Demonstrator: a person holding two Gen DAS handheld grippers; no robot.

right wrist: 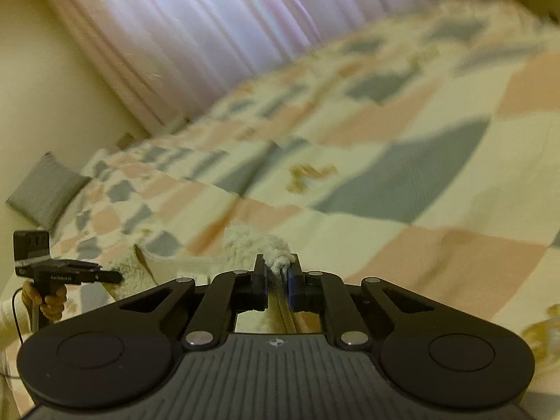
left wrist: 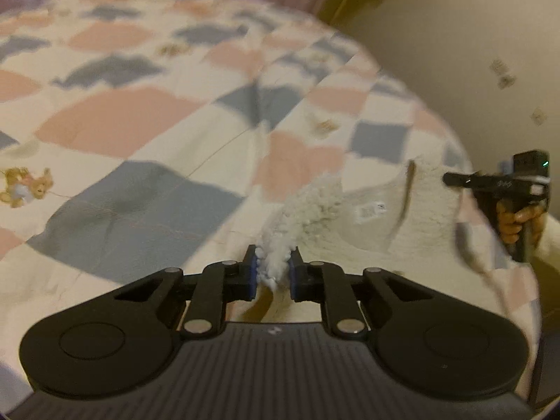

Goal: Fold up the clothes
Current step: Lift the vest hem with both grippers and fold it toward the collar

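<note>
Fleecy white cloth was what both grippers held, a fluffy garment (left wrist: 371, 210) lying over the patchwork bedspread (left wrist: 140, 133) in the lower middle and right of the left wrist view. At the far left of that view a teddy bear print (left wrist: 24, 185) sat on the quilt. In the lower middle the left gripper (left wrist: 273, 273) had its blue pads (left wrist: 250, 273) pinched narrow on a bunched edge of the garment. A small label (left wrist: 369, 210) showed on the fabric to the right, and at the right edge a hand (left wrist: 518, 222) gripped the other tool's handle. In the right wrist view a grey cushion (right wrist: 45, 189) leaned at the left, pale curtains (right wrist: 217, 17) hung across the top, and the right gripper (right wrist: 276, 273) in the lower middle clamped narrow on another fold of the garment (right wrist: 252, 241)
</note>
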